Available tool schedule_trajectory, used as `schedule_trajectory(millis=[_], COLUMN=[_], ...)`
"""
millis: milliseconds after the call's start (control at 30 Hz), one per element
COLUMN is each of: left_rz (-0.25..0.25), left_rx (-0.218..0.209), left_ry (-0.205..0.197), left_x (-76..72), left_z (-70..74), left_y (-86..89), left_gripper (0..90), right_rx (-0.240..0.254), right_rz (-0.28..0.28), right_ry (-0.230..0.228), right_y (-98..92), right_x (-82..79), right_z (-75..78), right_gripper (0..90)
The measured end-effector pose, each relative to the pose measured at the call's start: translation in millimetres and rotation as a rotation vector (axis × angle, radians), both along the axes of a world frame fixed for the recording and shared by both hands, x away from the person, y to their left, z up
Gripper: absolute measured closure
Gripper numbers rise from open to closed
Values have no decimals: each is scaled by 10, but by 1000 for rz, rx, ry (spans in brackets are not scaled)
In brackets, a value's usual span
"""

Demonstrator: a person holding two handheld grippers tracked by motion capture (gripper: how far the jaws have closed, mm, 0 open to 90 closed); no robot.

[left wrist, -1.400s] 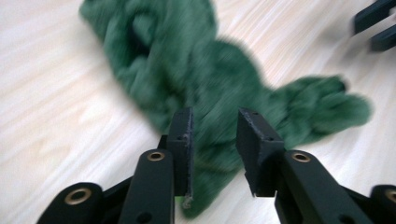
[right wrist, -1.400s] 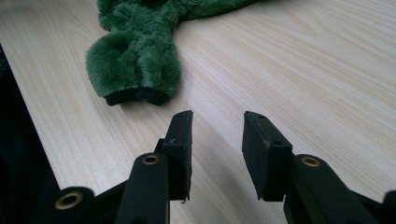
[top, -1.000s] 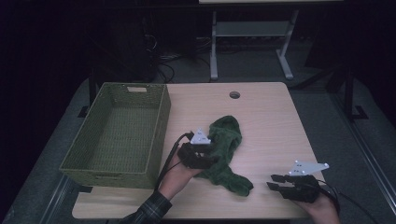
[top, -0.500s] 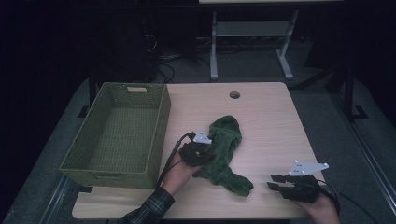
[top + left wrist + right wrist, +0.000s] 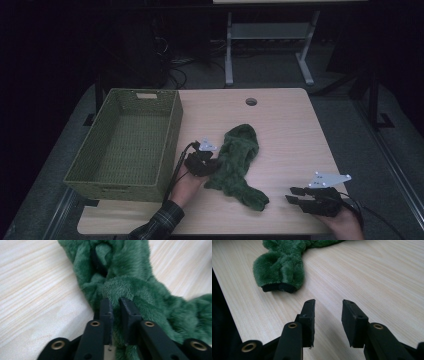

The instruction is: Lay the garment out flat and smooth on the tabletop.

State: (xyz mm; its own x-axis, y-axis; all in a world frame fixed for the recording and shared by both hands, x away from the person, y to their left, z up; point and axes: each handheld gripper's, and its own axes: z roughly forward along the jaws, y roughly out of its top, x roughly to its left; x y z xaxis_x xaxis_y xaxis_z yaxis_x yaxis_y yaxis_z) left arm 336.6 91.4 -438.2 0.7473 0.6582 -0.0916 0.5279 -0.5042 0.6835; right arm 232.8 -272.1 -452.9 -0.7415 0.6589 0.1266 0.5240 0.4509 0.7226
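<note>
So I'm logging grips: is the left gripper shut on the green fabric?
Yes, shut: the left gripper has its jaws nearly together, pinching a fold of the green fabric.

High view looking forward and down from above the near edge, taking in the whole table [image 5: 280, 125] and basket [image 5: 125, 142]. Left gripper view riding low, pressing close on the green plush [image 5: 140, 277]. Right gripper view skimming the tabletop, facing the plush's end [image 5: 279, 267]; all three sharing that plush.
</note>
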Motion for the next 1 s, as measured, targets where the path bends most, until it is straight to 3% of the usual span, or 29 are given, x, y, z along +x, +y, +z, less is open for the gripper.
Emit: schedule_trajectory(millis=[33, 67, 233, 367, 500, 700, 833, 1000], left_rz=[1, 8, -6, -43, -147, -297, -361, -417], left_rx=[-3, -14, -75, -124, -157, -159, -150, -135], left_ry=[-8, -10, -49, -67, -49, -25, -11, 9], left_x=[2, -7, -89, -186, -307, -483, -566, -640], left_z=[2, 19, 201, 308, 357, 313, 240, 143], left_y=[7, 16, 95, 91, -43, -326, -481, -646], left_gripper=[705, 705, 542, 498, 490, 490, 485, 483], right_rx=[-1, -1, -1, 1, -5, -5, -16, -42], right_rz=[0, 0, 0, -2, -4, -9, -31, -94], right_ry=[0, 0, -1, -1, -1, 3, 5, -33], right_y=[2, 2, -6, -4, -12, -20, -31, -60], right_x=[-1, -1, 0, -2, 3, 6, 27, 82], right_z=[0, 0, 4, 2, -1, -7, -44, -101], right_gripper=[629, 629, 629, 628, 628, 611, 524, 370])
